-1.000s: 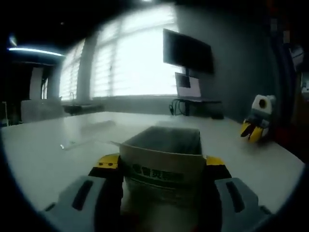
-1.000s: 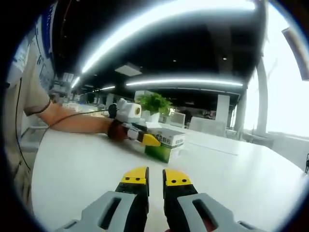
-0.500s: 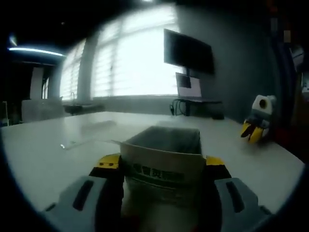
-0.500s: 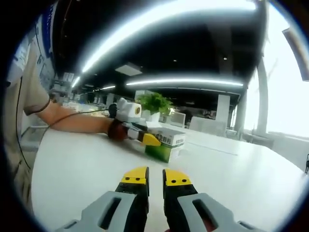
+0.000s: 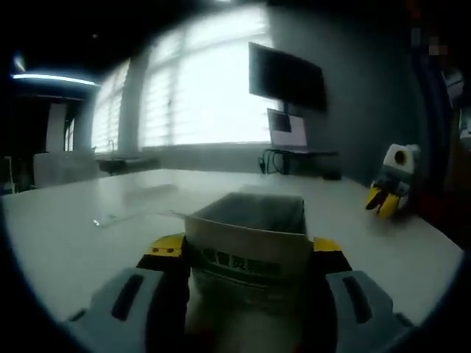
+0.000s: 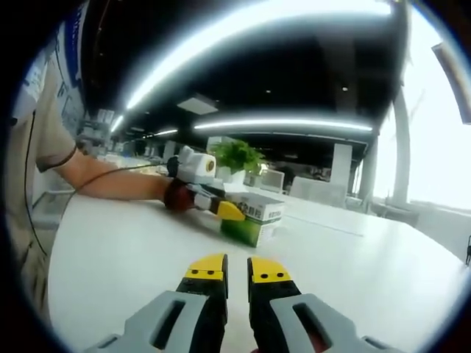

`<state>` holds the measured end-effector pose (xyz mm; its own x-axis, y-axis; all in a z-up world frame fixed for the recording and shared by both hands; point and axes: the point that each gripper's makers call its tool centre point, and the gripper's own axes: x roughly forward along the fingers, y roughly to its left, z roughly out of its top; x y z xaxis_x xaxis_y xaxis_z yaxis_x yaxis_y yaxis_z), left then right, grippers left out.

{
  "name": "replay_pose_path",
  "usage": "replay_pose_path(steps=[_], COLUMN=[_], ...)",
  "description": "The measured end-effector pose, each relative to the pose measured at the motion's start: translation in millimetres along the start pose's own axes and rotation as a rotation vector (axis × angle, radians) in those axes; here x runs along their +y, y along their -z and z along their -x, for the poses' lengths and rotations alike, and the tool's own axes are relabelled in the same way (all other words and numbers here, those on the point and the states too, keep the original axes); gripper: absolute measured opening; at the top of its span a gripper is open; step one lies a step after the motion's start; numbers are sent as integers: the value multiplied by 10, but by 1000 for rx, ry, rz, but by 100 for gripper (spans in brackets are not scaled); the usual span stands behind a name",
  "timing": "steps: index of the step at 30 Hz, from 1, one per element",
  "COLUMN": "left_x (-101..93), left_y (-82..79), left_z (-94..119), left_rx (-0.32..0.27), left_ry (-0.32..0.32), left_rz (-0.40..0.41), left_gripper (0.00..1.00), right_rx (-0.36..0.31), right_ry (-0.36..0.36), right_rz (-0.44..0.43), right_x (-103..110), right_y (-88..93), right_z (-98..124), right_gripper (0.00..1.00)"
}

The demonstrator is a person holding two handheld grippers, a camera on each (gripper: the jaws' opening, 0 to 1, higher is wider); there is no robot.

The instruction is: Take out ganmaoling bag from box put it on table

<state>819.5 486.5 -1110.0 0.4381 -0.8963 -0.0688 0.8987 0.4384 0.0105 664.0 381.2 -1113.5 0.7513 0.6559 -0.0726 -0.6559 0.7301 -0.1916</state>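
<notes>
The white and green medicine box (image 5: 246, 243) lies on the white table (image 5: 66, 243), and my left gripper (image 5: 246, 251) is shut on its two sides. Its far end is open with a flap standing out; the inside is dark, so I cannot tell what it holds. In the right gripper view the same box (image 6: 254, 218) lies further off at centre, with the left gripper (image 6: 202, 193) clamped on it from the left. My right gripper (image 6: 237, 271) hovers low over the table well short of the box, its jaws shut on nothing. It also appears far right as the right gripper (image 5: 390, 189).
A person's arm (image 6: 110, 184) reaches in from the left behind the left gripper. A wall screen (image 5: 285, 77) and a laptop (image 5: 288, 134) stand beyond the table's far edge. A thin clear strip (image 5: 110, 218) lies on the table at left. A potted plant (image 6: 235, 156) stands behind the box.
</notes>
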Motion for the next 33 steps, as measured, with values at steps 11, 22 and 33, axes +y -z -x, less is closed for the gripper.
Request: replay_pose_path(steps=[11, 22, 33], left_x=[-230, -392, -559], left_y=[3, 32, 38], left_z=[123, 267, 386], left_rx=[18, 27, 32], left_ry=[9, 12, 0], left_rz=[-21, -35, -34], left_gripper=[50, 50, 49], right_rx=[-14, -33, -123], right_ry=[-7, -24, 11], right_rz=[-7, -55, -104], right_x=[16, 31, -71], right_y=[-26, -74, -216], right_z=[6, 24, 99], right_gripper=[6, 0, 0])
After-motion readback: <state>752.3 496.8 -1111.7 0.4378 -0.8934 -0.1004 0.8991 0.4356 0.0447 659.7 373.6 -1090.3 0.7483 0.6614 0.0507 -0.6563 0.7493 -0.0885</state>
